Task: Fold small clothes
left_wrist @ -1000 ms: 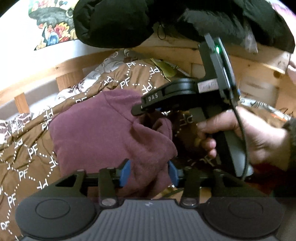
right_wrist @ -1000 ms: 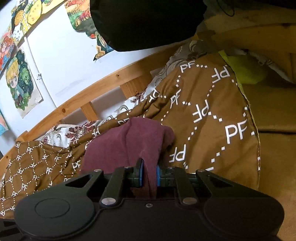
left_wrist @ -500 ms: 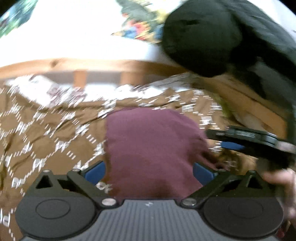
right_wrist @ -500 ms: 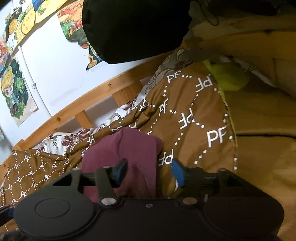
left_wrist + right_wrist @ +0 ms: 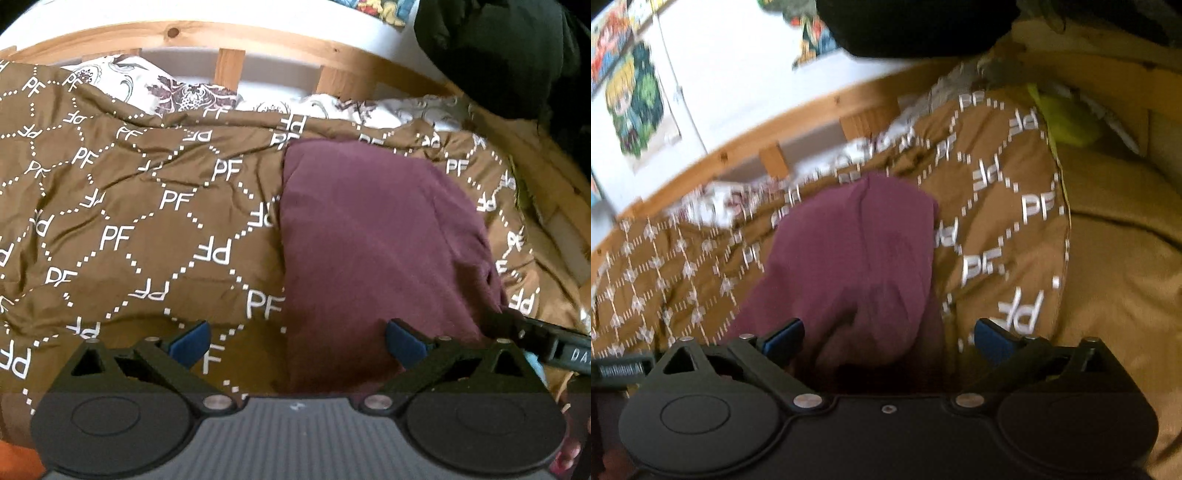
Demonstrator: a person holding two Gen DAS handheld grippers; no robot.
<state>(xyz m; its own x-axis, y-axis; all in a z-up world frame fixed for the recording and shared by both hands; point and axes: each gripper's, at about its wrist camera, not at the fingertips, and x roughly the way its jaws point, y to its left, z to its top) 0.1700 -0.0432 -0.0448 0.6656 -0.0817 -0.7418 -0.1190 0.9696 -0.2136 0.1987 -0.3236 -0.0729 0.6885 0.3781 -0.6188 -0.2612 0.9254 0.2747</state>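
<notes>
Take the folded maroon cloth garment [image 5: 373, 236] as your landmark; it lies on the brown quilted bed cover with white "PF" letters [image 5: 122, 206].

In your left wrist view, left of the garment you see only the bed cover, and behind it a strip of white sheet with a dark floral print [image 5: 177, 92] and the light wooden bed rail [image 5: 229, 40]. Your left gripper [image 5: 297, 341] stands with its jaws wide apart. Its left blue pad is over the bed cover, its right blue pad over the near part of the garment, and they press on nothing. The near edge of the garment is hidden behind the gripper body. Right of the garment, a black part with white letters [image 5: 546, 341] comes in from the frame edge; it is cut off, and I read it as your other gripper. Above the garment to the right hangs a big black soft thing [image 5: 498, 55], which I cannot identify.

In your right wrist view the picture is blurred. Your right gripper [image 5: 888, 338] has just been opening its jaws, and now they are wide apart, with the near end of the garment lying loose between them, not pinched. Right of the garment you see more bed cover, then a yellow-green cloth [image 5: 1067, 118], partly hidden.
</notes>
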